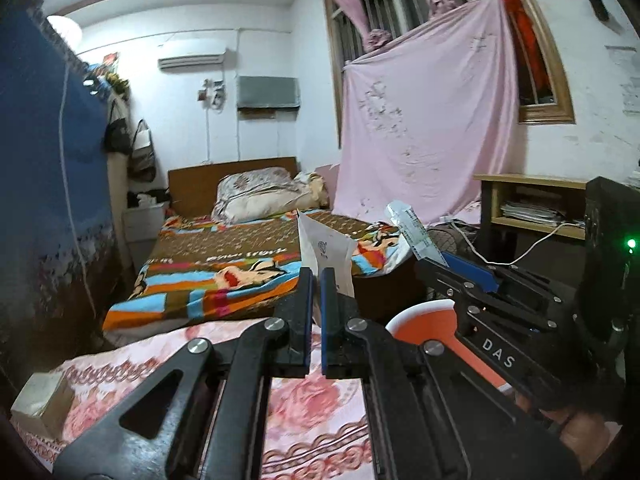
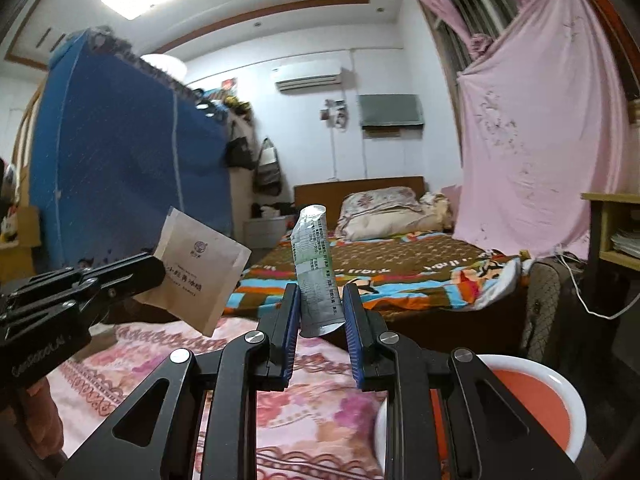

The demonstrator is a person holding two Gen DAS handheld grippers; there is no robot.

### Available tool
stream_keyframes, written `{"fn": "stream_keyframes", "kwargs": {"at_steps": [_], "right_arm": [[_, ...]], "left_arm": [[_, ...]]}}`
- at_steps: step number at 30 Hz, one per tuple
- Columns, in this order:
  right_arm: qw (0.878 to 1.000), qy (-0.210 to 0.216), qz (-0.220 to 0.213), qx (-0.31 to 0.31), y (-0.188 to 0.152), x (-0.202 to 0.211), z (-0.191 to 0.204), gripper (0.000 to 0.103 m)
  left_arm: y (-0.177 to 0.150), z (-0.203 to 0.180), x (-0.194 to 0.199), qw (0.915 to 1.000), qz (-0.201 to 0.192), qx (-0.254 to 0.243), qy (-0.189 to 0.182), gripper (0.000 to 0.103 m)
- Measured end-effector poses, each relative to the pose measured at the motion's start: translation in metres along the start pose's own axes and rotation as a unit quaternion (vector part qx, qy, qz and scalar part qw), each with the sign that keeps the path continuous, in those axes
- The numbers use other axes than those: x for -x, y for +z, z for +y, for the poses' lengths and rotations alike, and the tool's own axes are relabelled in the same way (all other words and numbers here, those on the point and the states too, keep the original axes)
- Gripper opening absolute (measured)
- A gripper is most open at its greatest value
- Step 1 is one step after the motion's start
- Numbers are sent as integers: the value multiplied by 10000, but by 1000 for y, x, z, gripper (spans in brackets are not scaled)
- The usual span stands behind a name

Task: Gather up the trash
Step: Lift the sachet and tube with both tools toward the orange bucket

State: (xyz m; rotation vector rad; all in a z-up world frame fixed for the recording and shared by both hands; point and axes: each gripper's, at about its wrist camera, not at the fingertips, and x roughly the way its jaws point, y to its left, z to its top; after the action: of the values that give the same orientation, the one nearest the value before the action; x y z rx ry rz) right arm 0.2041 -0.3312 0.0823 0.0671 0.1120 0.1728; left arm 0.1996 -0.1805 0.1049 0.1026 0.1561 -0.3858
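1. left gripper [image 1: 317, 280]: its fingers [image 1: 306, 300] are clamped on a flat paper sachet [image 1: 326, 250], which stands up out of them on edge. from the right wrist view the same sachet [image 2: 202, 270] shows its beige face with printed text, tilted, held by one corner.
2. right gripper [image 2: 320, 300]: its fingers [image 2: 352, 312] are clamped on a crumpled pale tube [image 2: 316, 268] with green and grey print, held near its lower end, standing nearly upright and leaning a little left. in the left wrist view the tube [image 1: 412, 232] sticks out of the right gripper [image 1: 442, 258] at a slant.
3. both pieces of trash are in the air, apart from each other, the sachet to the left of the tube.
4. a basin [image 2: 532, 404], white outside and orange inside, sits low at the right, below the right gripper; in the left wrist view the basin [image 1: 424, 320] lies between the two grippers and lower.
5. under the grippers lies a pink flowered cloth [image 2: 312, 412].
6. a small cardboard box [image 1: 40, 400] rests on that cloth at far left.
7. beyond is a bed [image 2: 400, 268] with a bright patterned blanket.
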Motion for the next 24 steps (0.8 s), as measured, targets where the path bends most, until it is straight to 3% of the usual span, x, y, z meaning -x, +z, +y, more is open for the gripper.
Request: {"fn": "stream_keyframes", "kwargs": {"at_steps": [13, 24], "right_arm": [[9963, -674, -30, -530, 3, 10, -53, 20], [9926, -868, 111, -837, 0, 9, -74, 20]], "left_arm": [[7, -43, -28, 9988, 103, -49, -476, 0], [6, -58, -43, 9976, 248, -41, -639, 0]]}}
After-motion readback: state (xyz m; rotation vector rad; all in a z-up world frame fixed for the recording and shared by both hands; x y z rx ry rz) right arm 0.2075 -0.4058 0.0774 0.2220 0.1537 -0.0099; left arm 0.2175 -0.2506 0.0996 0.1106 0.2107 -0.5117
